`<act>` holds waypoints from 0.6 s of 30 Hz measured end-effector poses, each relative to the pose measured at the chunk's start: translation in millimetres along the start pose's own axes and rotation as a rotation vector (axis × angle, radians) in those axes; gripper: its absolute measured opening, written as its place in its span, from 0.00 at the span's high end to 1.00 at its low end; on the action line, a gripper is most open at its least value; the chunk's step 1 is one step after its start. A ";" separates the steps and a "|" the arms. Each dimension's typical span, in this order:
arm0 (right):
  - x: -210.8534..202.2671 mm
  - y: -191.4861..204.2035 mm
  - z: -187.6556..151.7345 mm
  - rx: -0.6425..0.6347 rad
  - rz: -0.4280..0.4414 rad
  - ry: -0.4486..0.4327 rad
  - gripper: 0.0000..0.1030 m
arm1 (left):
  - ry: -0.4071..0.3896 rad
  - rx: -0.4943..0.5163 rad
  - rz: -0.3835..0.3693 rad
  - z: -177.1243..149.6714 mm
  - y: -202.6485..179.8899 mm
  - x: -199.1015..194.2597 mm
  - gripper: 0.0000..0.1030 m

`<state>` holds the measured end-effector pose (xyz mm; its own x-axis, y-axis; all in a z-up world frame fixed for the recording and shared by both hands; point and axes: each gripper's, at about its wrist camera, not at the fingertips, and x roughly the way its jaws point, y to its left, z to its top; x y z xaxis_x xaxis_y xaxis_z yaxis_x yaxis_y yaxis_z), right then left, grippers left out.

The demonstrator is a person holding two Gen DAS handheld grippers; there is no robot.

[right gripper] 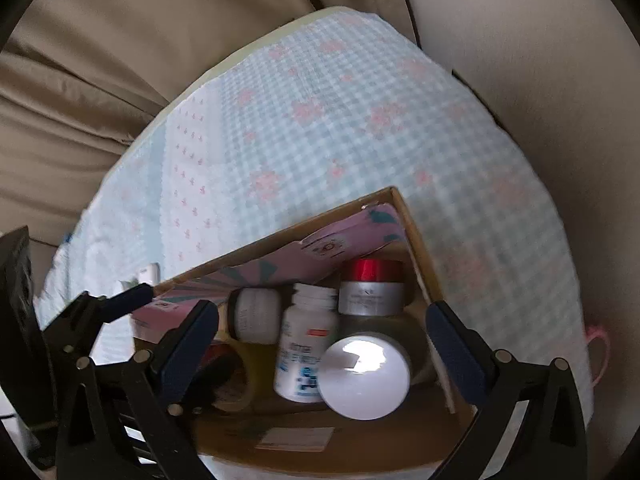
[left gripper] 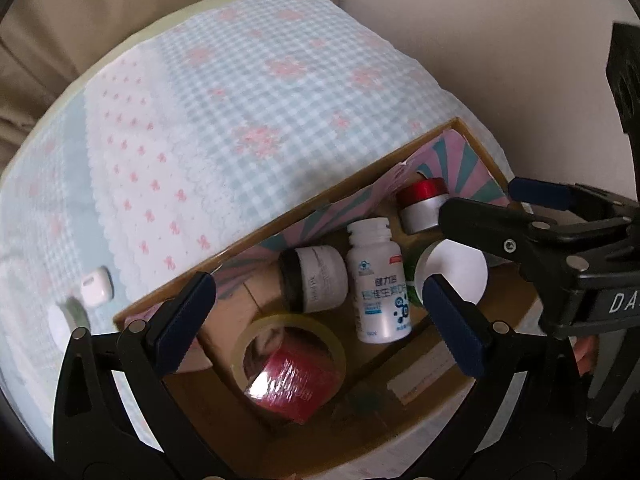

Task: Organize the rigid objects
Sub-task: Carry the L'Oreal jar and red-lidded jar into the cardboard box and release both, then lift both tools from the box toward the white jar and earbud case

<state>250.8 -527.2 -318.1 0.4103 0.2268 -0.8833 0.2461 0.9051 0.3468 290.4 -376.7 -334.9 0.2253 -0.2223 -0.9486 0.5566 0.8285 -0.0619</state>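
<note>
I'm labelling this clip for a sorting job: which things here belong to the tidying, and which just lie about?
Part of the job:
cardboard box
white pill bottle
red-lidded jar
tape roll
grey jar
white-lidded jar

Lying about:
white earbud case
checked cloth

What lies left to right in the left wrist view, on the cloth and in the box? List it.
White earbud case → tape roll → white bottle → red-lidded jar.
</note>
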 end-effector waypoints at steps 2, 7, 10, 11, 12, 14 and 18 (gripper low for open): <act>-3.5 0.0 -0.6 0.002 0.005 -0.003 0.00 | -0.010 -0.013 0.001 -1.0 2.8 -5.2 0.00; -15.3 0.1 -0.9 0.004 -0.019 -0.024 0.00 | -0.044 -0.027 0.016 -3.0 3.1 -25.3 0.00; -25.6 0.1 -2.5 0.021 -0.026 -0.031 0.00 | -0.071 -0.035 0.026 -6.1 3.1 -43.3 0.00; -29.9 0.7 -3.1 0.026 -0.028 -0.031 0.00 | -0.083 -0.041 0.029 -8.3 3.3 -51.6 0.00; -35.5 2.1 -4.0 0.029 -0.032 -0.035 0.00 | -0.092 -0.046 0.031 -10.7 4.0 -58.8 0.00; -49.8 7.7 -6.8 0.025 -0.040 -0.054 0.00 | -0.120 -0.069 0.029 -18.1 7.0 -79.4 0.00; -81.1 28.1 -13.1 -0.015 -0.033 -0.102 0.00 | -0.178 -0.123 0.026 -35.7 15.2 -115.7 0.00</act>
<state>212.9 -515.5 -240.8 0.4898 0.1601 -0.8570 0.2480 0.9168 0.3130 244.3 -320.0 -237.2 0.3819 -0.2780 -0.8814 0.4494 0.8892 -0.0858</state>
